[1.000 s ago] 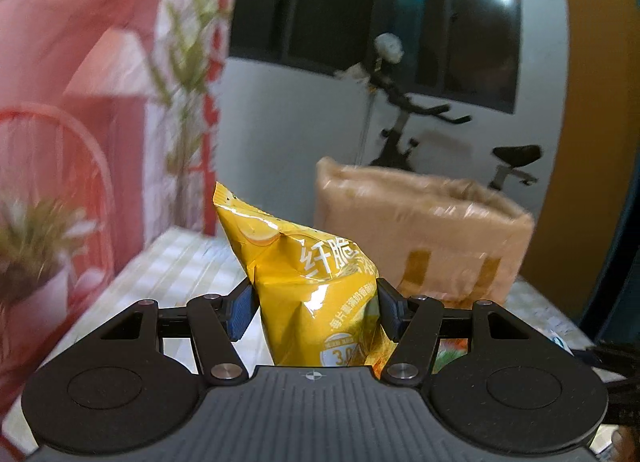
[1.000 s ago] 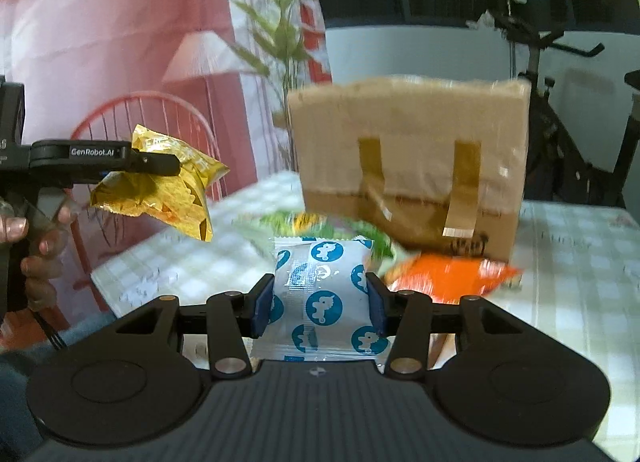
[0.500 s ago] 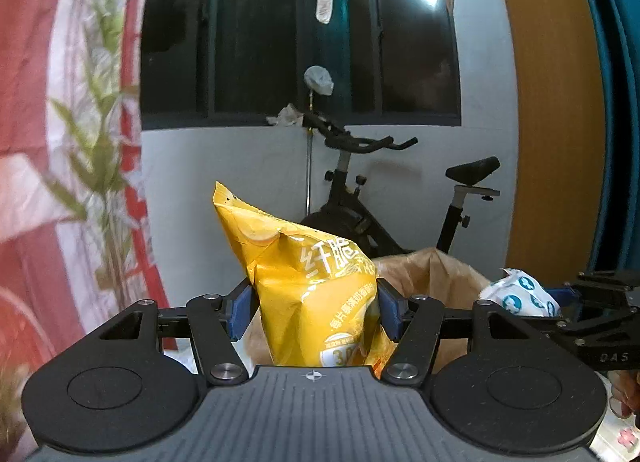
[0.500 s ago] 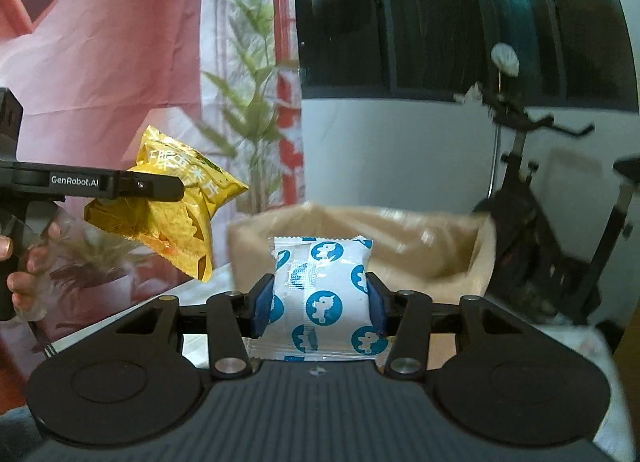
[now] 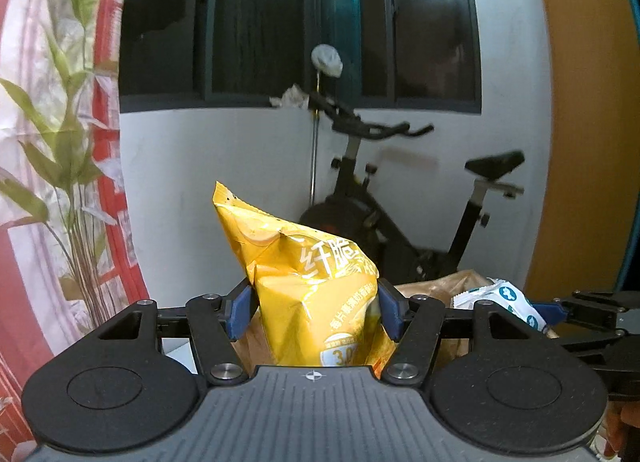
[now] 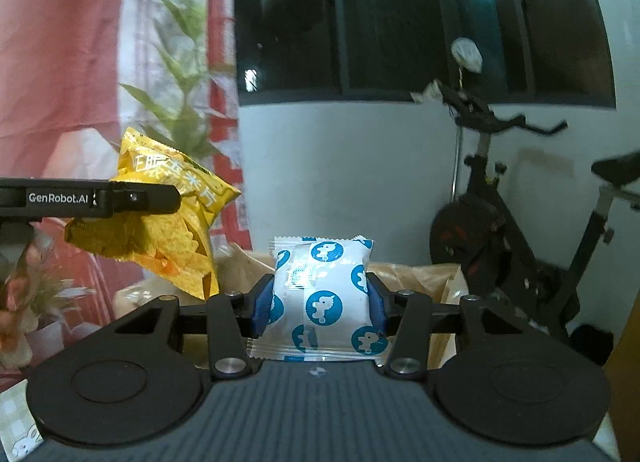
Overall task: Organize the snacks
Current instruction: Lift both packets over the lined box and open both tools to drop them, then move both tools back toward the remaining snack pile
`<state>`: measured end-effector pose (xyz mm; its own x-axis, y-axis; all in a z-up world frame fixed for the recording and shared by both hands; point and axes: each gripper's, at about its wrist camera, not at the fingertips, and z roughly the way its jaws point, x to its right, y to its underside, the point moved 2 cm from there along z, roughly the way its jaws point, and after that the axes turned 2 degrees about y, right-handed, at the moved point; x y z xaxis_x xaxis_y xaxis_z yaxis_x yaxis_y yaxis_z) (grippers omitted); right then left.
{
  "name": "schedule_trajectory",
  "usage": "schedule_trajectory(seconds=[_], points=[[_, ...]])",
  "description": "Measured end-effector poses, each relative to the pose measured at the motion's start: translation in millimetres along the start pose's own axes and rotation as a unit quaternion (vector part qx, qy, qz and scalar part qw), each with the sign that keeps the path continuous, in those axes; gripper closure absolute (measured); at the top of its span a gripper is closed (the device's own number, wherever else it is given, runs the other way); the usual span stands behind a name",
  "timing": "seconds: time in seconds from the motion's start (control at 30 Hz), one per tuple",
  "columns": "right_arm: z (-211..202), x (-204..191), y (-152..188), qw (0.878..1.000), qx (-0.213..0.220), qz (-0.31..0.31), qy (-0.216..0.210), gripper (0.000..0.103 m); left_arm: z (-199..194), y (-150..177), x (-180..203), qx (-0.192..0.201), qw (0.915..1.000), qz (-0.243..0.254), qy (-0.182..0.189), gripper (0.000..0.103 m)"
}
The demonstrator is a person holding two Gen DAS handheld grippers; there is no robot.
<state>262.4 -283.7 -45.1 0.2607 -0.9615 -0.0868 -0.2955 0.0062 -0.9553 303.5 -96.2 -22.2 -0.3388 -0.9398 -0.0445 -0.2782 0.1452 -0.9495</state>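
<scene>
A yellow chip bag (image 5: 316,302) is clamped upright between the blue pads of the left hand-held gripper (image 5: 314,308). A white packet with blue dots (image 6: 324,298) is pinched by the right hand-held gripper (image 6: 320,304). Both snacks are held in the air above an open cardboard box (image 6: 424,278), before an exercise bike (image 5: 400,221).

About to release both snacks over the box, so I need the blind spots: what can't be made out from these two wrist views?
- Inside of the cardboard box: both views, hidden by the gripper bodies and packets; contents unseen.
- Bottom of the yellow chip bag: left wrist view, cut off by the left gripper.
- Table: only a corner shows in the right wrist view.
- Blue-and-white packet print: too small to read, held in the right gripper.
</scene>
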Motion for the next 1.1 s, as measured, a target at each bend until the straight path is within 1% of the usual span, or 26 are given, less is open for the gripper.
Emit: schedule_trajectory(seconds=[0.13, 0.17, 0.2, 0.23, 0.27, 0.3, 0.33, 0.37, 0.4, 0.53, 0.8, 0.93, 1.1], points=[[20.1, 9.4, 6.8, 0.999, -0.025, 0.019, 0.015, 0.054, 22.8, 9.0, -0.5, -0.033, 0.9995, 0.004, 0.000, 0.035], [24.9, 13.0, 9.0, 0.999, -0.034, 0.030, 0.018, 0.054, 27.6, 11.5, -1.5, -0.042, 0.9991, 0.007, 0.002, 0.032], [27.2, 15.8, 11.0, 0.998, -0.039, 0.037, 0.021, 0.053, 30.6, 14.1, -1.3, -0.051, 0.9986, 0.010, 0.002, 0.026], [29.8, 18.8, 13.5, 0.998, -0.047, 0.044, 0.024, 0.051, 32.2, 15.6, -3.7, -0.056, 0.9984, 0.013, 0.001, 0.023], [32.0, 21.7, 15.9, 0.997, -0.055, 0.048, 0.029, 0.050, 31.2, 17.2, -5.6, -0.057, 0.9982, 0.016, -0.002, 0.017], [32.7, 23.4, 16.8, 0.996, -0.060, 0.051, 0.034, 0.046, 28.8, 17.8, -7.3, -0.057, 0.9982, 0.019, -0.005, 0.015], [32.3, 25.1, 17.7, 0.996, -0.062, 0.054, 0.035, 0.033, 26.5, 17.9, -8.7, -0.056, 0.9982, 0.019, -0.006, 0.015], [30.4, 26.5, 17.9, 0.996, -0.062, 0.056, 0.032, 0.027, 24.2, 17.4, -10.5, -0.056, 0.9982, 0.018, -0.005, 0.015], [27.5, 27.3, 17.0, 0.996, -0.059, 0.058, 0.032, 0.023, 21.0, 16.8, -12.2, -0.057, 0.9983, 0.014, -0.002, 0.015], [14.6, 25.9, 13.3, 0.997, -0.049, 0.056, 0.028, 0.023, 4.2, 10.8, -17.3, -0.050, 0.9987, 0.005, 0.001, 0.015], [-16.7, 11.6, 9.2, 0.998, -0.041, 0.044, 0.010, 0.023, -48.3, 6.5, -36.8, -0.039, 0.9990, -0.023, 0.002, 0.015], [-34.5, 3.4, 9.2, 0.999, -0.036, 0.041, 0.000, 0.023, -74.8, 13.5, -51.8, -0.037, 0.9983, -0.045, -0.001, 0.015], [-52.7, -4.0, 17.8, 0.999, -0.036, 0.036, -0.008, 0.023, -97.8, 27.6, -63.3, -0.038, 0.9980, -0.050, -0.008, 0.014]])
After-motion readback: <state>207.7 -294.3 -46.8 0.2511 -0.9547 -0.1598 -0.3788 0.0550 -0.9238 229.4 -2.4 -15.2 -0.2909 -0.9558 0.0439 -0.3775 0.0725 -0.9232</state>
